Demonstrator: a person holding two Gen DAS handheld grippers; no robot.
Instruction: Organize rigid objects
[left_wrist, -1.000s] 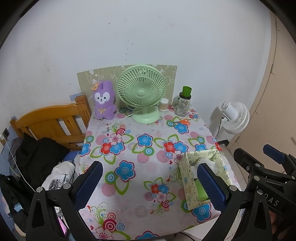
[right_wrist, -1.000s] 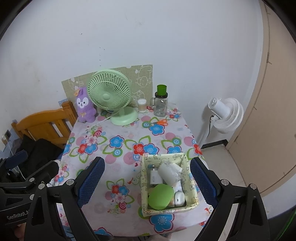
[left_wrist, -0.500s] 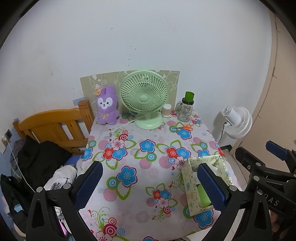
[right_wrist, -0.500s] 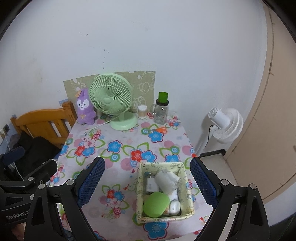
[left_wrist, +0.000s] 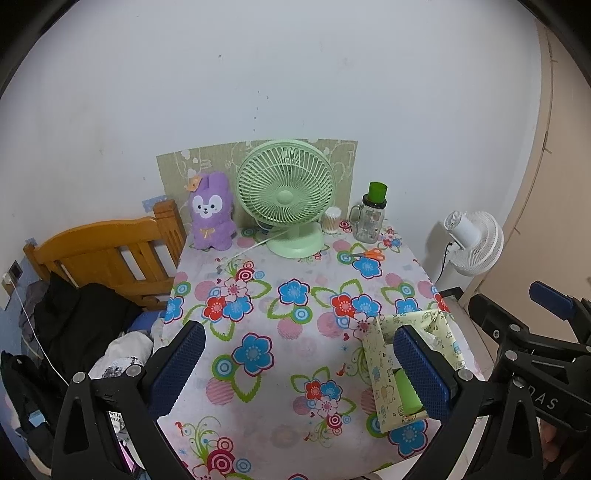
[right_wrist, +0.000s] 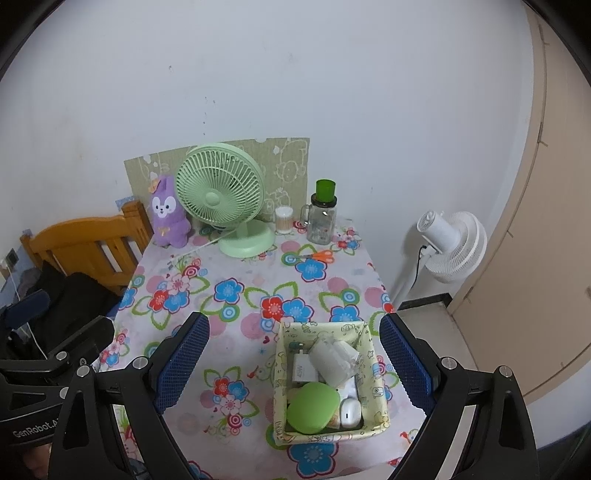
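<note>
1. The left hand-held gripper (left_wrist: 295, 365) hangs above the near edge of the tabletop (left_wrist: 295, 295), its blue-padded fingers spread wide with nothing between them.
2. The right hand-held gripper (right_wrist: 293, 362) is likewise released and empty, its fingers standing either side of the fabric storage basket (right_wrist: 376, 373) in that view, well above it.
3. The basket sits at the tabletop's 5 o'clock corner and holds a green oval case (right_wrist: 312, 408), a white mouse (right_wrist: 350, 411), a white charger plug (right_wrist: 303, 369) and a white roll-shaped item (right_wrist: 334, 360).
4. At 12 o'clock stands a green desk fan (right_wrist: 221, 192), with a purple plush rabbit (right_wrist: 168, 214) at 11 o'clock.
5. At 1 o'clock are a cotton-swab jar (right_wrist: 283, 219), a glass mug with a green lid (right_wrist: 322, 216) and orange scissors (right_wrist: 321, 255).
</note>
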